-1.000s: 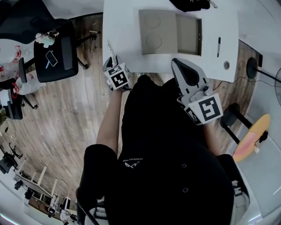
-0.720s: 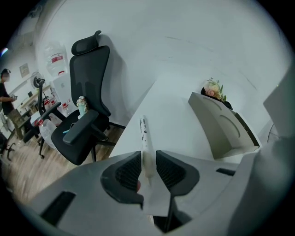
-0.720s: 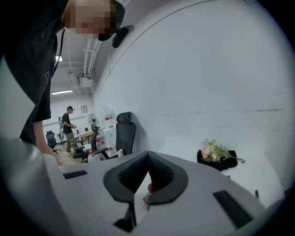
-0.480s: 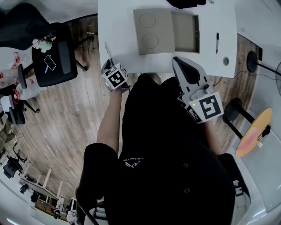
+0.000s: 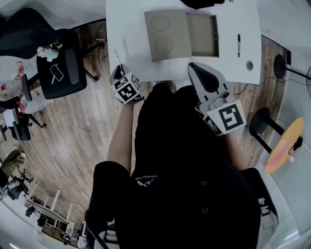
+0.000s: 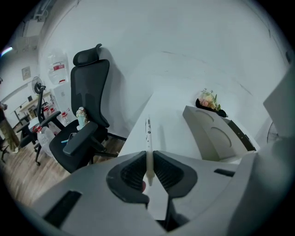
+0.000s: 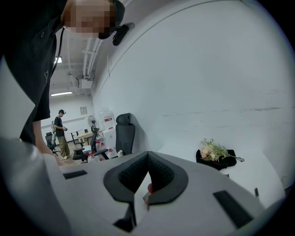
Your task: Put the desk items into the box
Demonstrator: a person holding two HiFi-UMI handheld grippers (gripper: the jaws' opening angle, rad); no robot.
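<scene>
Head view from above, over my operator's black-clad shoulders. A white table (image 5: 131, 29) fills the top, from 11 to 1 o'clock. On it lies a shallow cardboard box (image 5: 165, 34): its left half is a flap with two round marks, its right half an open compartment.

At 1 o'clock, right of the box, a black pen (image 5: 238, 41) lies on the table, its long axis running 12 to 6. A round hole (image 5: 250, 64) sits near it. At the table's far edge lies a dark cloth (image 5: 201, 4) carrying flowers. Off the table at 10 o'clock stands a black office chair (image 5: 63, 68) with a phone (image 5: 57, 73) on its seat.

My left tool (image 5: 118, 70) hangs at the table's near left corner, at 11 o'clock, clamped on a white pen (image 6: 148, 138). The pen's long axis follows the jaws, pointing out to 12 o'clock over the table. The box's flap side lies to its right, apart from it.

My right tool (image 7: 148, 173) hovers at the near table edge, below the box, jaws together and holding nothing.
</scene>
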